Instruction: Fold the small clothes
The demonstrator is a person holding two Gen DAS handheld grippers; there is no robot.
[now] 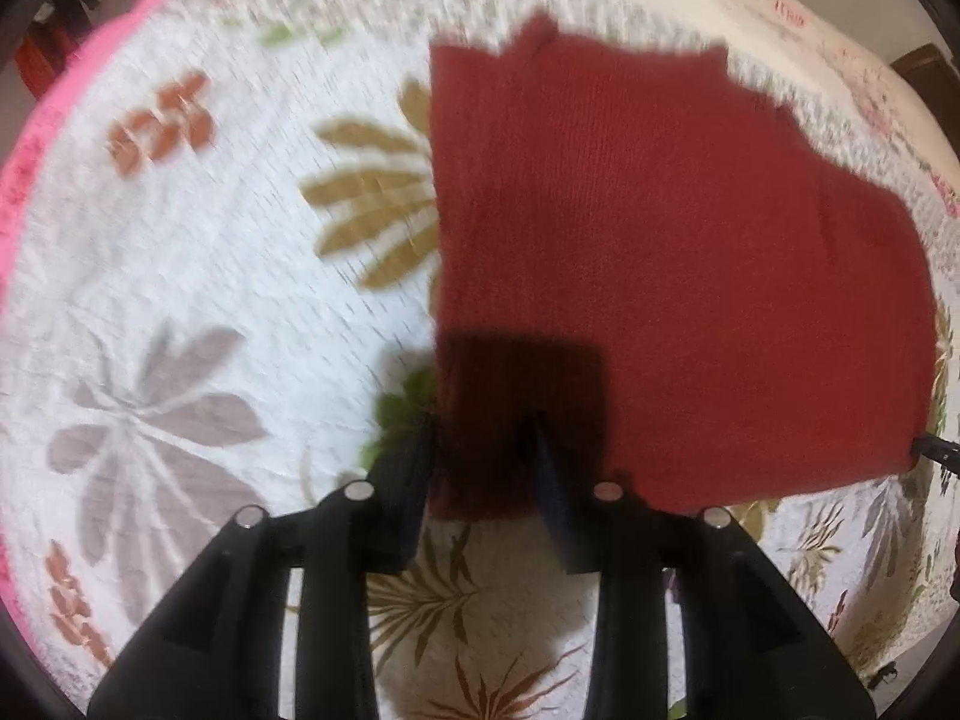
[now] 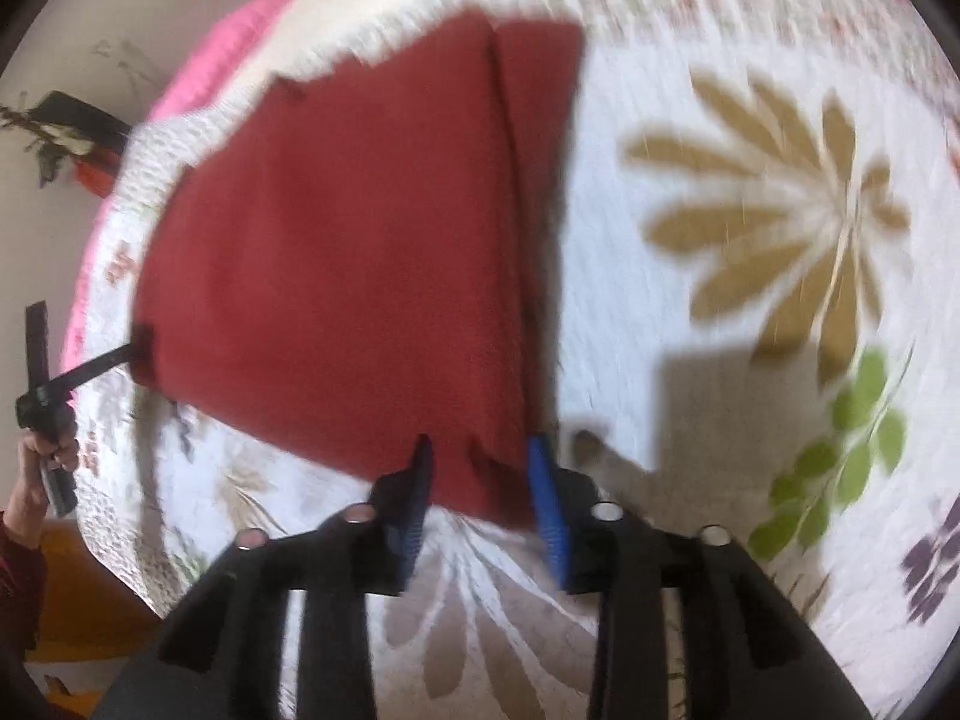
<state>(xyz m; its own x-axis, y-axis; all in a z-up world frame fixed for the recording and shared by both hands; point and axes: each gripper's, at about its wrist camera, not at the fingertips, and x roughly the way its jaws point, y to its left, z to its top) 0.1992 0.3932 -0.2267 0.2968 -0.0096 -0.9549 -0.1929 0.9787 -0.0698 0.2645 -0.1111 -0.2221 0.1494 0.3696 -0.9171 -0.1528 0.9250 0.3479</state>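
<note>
Left gripper [image 1: 480,450]: seen nearest in the left wrist view; its two dark fingers are set either side of the near left corner of the red garment [image 1: 660,252], with cloth between them. The jaws stand a little apart, and whether the cloth is actually pinched cannot be told through the blur and shadow.

Right gripper [image 2: 477,468]: seen nearest in the right wrist view; blue ribbed pads [image 2: 549,516] are placed either side of the garment's near right corner [image 2: 360,252], cloth between them. A firm pinch cannot be told here either.

Red garment: a dark red knit piece, laid across the floral bedspread [image 1: 180,240] and raised slightly at its near edge, where both grippers meet it. A lengthwise fold line is seen near its right edge in the right wrist view. Its far edge is stepped and uneven.

Shadow on garment: a dark square patch is cast on the near left corner, just beyond the left fingers.

Other gripper in view: from the right wrist camera the left gripper [image 2: 141,351] is seen at the garment's left corner, held by a hand [image 2: 45,456] with a dark red sleeve [image 2: 18,576] below it.

Floral bedspread: white quilted cloth, printed with tan, grey, green and rust leaves, is spread under and all round the garment.

Pink edge [image 1: 78,78]: a pink border is seen beyond the garment, at the bedspread's far left.
</note>
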